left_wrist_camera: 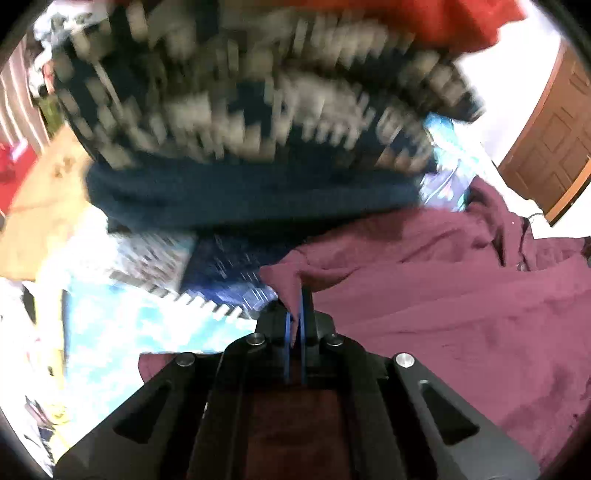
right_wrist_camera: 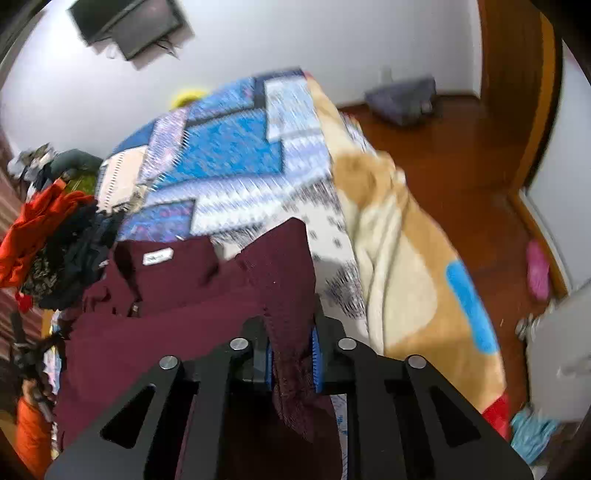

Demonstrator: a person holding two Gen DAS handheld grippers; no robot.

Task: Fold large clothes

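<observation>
Maroon garment (right_wrist_camera: 192, 295) spread on patterned bedspread (right_wrist_camera: 229, 155); soft, limp, light, likely sagging between holds. Left gripper (left_wrist_camera: 295, 310) clamped on edge; right gripper (right_wrist_camera: 293, 354) clamped on bunched hem. Best held at corners.

One maroon garment (right_wrist_camera: 177, 295) with one white label (right_wrist_camera: 158, 256). One patterned quilt (right_wrist_camera: 229, 147) on one bed, and one tan blanket (right_wrist_camera: 399, 258) over its edge. One heap of clothes (right_wrist_camera: 55, 243), too tangled to count. One dark knit sweater (left_wrist_camera: 240, 110), blurred. One screen (right_wrist_camera: 125, 26) on the wall. One pink slipper (right_wrist_camera: 537, 269) on the floor. Two grippers, left (left_wrist_camera: 297, 314) and right (right_wrist_camera: 293, 354).
</observation>
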